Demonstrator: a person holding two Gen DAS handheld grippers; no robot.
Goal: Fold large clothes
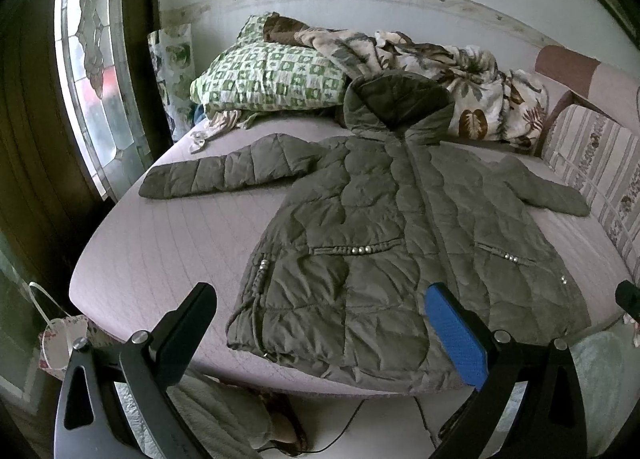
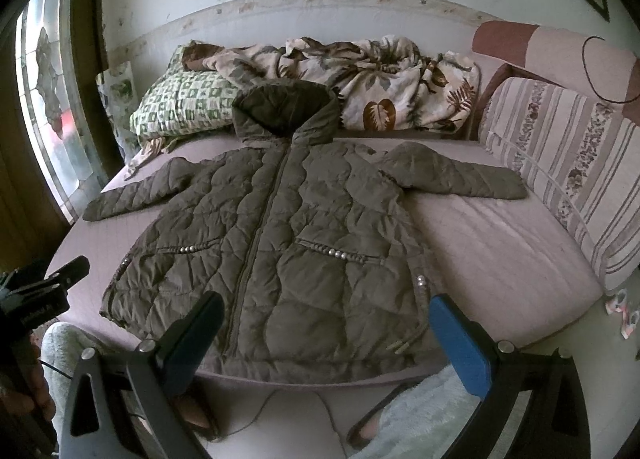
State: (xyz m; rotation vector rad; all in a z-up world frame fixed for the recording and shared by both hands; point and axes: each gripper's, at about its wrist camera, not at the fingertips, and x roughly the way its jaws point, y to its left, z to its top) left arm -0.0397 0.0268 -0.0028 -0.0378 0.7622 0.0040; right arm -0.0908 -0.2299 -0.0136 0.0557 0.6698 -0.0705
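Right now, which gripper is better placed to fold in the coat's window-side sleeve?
Left. The left gripper, open, faces the coat nearer that sleeve; the right gripper sits nearer the other sleeve.

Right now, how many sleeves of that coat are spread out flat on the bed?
2. One sleeve stretches toward the window side; the other sleeve reaches toward the striped cushion. Both lie unfolded on the bed, none hidden.
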